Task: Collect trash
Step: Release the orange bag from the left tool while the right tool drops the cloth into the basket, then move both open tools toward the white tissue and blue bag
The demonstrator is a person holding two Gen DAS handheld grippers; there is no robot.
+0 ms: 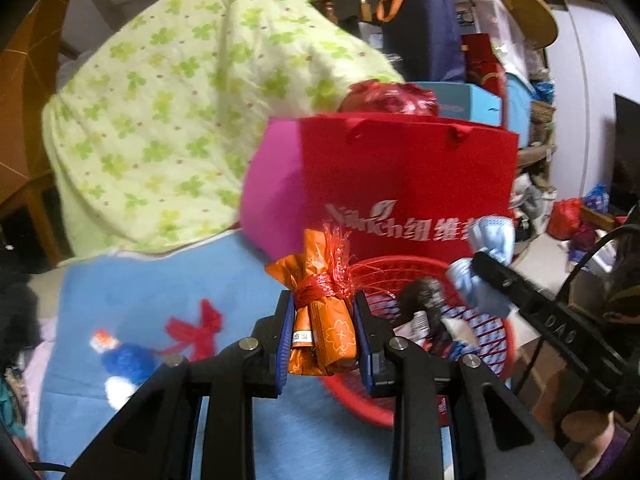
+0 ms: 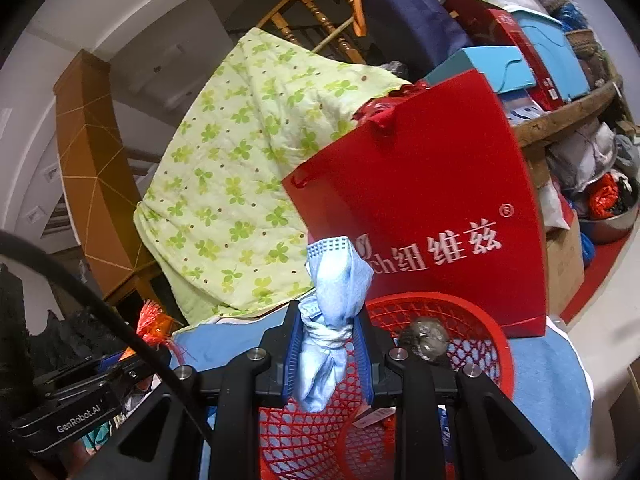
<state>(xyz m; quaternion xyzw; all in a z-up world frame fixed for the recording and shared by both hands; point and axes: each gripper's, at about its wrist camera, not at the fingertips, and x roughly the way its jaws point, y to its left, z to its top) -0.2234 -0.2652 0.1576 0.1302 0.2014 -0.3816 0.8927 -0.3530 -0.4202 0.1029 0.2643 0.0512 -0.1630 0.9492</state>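
Red basket [image 1: 486, 344] as landmark, on a blue cloth [image 1: 132, 300]; left gripper [image 1: 324, 336] just left of the basket's rim, clamped on an orange packet [image 1: 324, 320] tied with red string; right gripper [image 2: 329, 354] over the basket, clamped on a knotted blue rag [image 2: 328, 320]; dark crumpled lump [image 2: 426, 338] inside the basket; directly behind it, a red paper bag [image 2: 432, 208] standing upright; left of that bag, a green clover-print quilt [image 1: 168, 120]; boxes [image 2: 492, 64] piled farther behind.
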